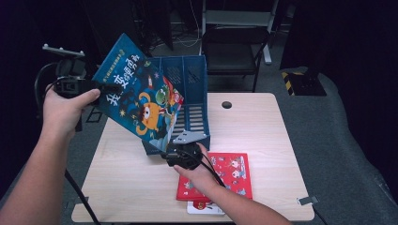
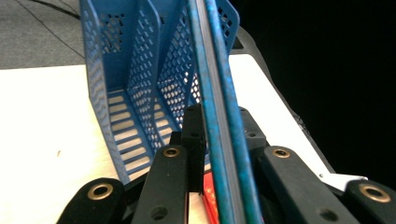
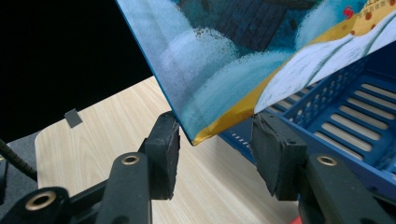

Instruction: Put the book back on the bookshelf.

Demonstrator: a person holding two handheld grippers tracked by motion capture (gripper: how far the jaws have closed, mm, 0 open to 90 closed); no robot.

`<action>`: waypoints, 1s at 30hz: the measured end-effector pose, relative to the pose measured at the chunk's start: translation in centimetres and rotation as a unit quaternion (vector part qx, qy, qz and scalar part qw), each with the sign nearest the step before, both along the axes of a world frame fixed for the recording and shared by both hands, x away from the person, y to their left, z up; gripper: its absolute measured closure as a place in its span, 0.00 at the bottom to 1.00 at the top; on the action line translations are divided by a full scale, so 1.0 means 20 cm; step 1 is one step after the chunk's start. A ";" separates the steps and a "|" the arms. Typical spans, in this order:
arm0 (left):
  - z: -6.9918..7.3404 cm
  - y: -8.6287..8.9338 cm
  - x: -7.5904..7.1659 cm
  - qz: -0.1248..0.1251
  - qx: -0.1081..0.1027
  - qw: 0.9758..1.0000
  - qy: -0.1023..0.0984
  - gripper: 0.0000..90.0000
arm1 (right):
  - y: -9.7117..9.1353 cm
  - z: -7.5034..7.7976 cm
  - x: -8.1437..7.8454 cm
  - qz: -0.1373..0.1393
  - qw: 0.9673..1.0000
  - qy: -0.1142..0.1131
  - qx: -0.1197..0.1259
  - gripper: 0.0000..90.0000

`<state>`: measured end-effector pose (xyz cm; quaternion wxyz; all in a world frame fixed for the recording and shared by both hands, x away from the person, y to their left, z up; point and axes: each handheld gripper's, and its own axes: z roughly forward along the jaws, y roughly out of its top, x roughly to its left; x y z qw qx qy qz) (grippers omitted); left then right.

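While the left gripper (image 1: 110, 87) clamps the upper left edge of the blue picture book (image 1: 140, 96), the book hangs tilted above the table (image 1: 131, 187), its lower corner dipping toward the open front of the blue file rack (image 1: 192, 77). Seen along the left gripper's own jaws, the book runs edge-on straight up between them, both pads pressed against its covers, with the rack's perforated dividers (image 2: 140, 70) standing just to the left behind it. The right gripper (image 1: 171, 152) sits low at the book's bottom corner, just in front of the rack's base. In the right gripper view, that yellow-tipped corner (image 3: 205, 135) points down into the gap between the two pads (image 3: 163, 154), which stand parted on either side of it without pressing on the cover; the jaws are open about halfway. The slatted floor of the rack (image 3: 355, 116) shows just beyond the right pad. On the table near the person's right forearm lies a red book (image 1: 232, 176), flat, with a white one (image 1: 202, 207) peeking out beneath its near edge. The rack stands upright at the far middle of the light wooden tabletop, its compartments holding nothing that can be seen.
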<state>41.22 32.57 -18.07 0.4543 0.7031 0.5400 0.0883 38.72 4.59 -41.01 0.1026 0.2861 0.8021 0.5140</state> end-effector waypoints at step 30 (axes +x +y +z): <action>-0.03 0.23 -0.05 0.046 -0.003 0.999 0.015 0.86 | 0.24 -0.03 0.03 0.033 0.999 0.013 0.003 0.58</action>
